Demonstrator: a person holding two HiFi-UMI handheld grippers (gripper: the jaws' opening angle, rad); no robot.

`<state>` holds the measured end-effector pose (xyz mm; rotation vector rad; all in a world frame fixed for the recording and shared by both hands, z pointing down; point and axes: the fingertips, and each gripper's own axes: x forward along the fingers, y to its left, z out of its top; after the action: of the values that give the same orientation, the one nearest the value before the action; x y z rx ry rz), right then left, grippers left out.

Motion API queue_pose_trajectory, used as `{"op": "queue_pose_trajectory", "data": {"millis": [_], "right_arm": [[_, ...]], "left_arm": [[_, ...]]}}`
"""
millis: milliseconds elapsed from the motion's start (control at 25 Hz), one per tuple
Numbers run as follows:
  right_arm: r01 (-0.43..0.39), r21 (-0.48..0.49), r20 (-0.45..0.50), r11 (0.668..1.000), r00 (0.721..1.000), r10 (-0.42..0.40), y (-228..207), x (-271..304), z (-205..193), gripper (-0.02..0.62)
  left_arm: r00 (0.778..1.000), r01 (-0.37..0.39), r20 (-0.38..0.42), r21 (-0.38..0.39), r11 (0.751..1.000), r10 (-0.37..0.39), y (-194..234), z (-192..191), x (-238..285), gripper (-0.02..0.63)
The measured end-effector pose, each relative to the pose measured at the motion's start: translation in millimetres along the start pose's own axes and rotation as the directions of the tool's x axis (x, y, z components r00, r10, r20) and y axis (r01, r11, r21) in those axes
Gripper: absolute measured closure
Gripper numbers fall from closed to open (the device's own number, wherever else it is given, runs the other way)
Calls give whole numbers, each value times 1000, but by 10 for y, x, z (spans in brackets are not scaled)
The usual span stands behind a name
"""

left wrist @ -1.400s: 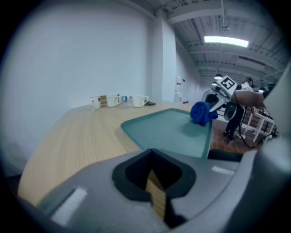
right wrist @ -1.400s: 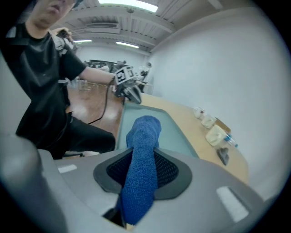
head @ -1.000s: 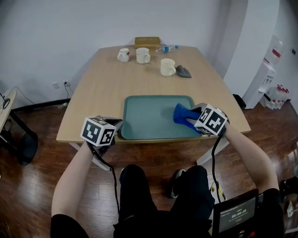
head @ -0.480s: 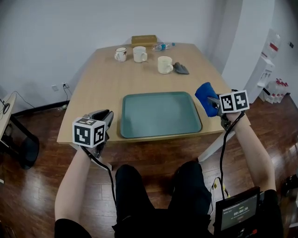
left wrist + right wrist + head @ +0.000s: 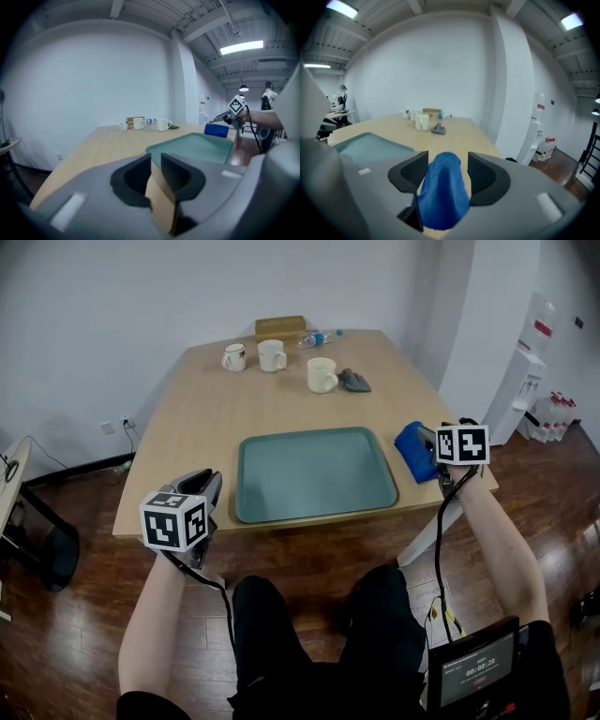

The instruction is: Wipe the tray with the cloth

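Head view puts the cloth (image 5: 411,448) at middle right of the frame, bunched at the right edge of the desk (image 5: 197,418), just beside the tray (image 5: 314,435) and not on it. The right tool (image 5: 424,450) has just been opening: its jaws stand apart around the cloth, pads clear of it. Soft, light and limp, the cloth will likely sag, so pinch a thick fold. The left tool (image 5: 204,482), lower left, has also been opening, empty, with only the desk edge showing in its narrow gap.
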<state>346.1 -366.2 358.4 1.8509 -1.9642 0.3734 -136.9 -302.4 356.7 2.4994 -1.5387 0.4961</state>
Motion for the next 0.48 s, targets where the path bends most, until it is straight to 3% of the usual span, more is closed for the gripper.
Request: {"op": "queue_pose_trajectory", "data": {"millis": [80,200,320,480], "right_arm": [[-8,3,140,1000,990,7,13,-305,239,373],[-124,-22,347,992,929,124,317,-856,413,572],[-239,-80,433,968,866,250,716,-1379,220,590],[-302,-100,527,948,792,308,1141,-1994,17,589]], "left_arm": [[998,-12,58,-24,1000,13,-14,95,-135,538],[979,-40,197,-63,997,52,-119,303,-437,551],[943,-51,327,-55,997,66,-417,475,-785,555],[902,-66,429,21,998,51,-945,651,-1264,557]]}}
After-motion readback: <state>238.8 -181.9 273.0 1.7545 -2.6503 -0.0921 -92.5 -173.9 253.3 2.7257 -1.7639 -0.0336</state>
